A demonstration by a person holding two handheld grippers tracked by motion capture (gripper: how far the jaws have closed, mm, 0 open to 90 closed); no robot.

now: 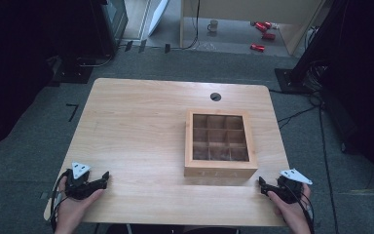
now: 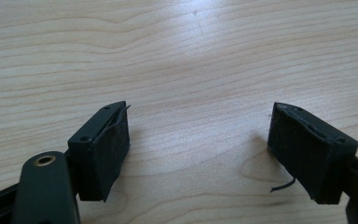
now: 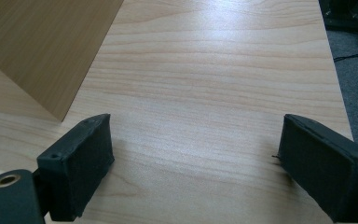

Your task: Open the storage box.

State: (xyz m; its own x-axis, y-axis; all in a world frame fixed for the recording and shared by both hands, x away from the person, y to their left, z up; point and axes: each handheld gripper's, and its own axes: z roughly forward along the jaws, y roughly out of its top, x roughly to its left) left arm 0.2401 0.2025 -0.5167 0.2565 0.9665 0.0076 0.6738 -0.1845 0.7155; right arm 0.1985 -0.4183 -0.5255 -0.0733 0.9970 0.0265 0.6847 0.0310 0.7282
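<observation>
A table (image 1: 141,126) is filling mid-frame. A box (image 1: 220,168) of nine compartments is sitting right of centre on it. The left gripper (image 1: 106,176) is resting at lower left, the right gripper (image 1: 261,182) at lower right, both with jaws spread wide, gripping nothing.

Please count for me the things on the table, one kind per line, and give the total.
Wooden box with a nine-compartment grid: 1
Hand-held tools, left tool and right tool, both open: 2
Total: 3
</observation>
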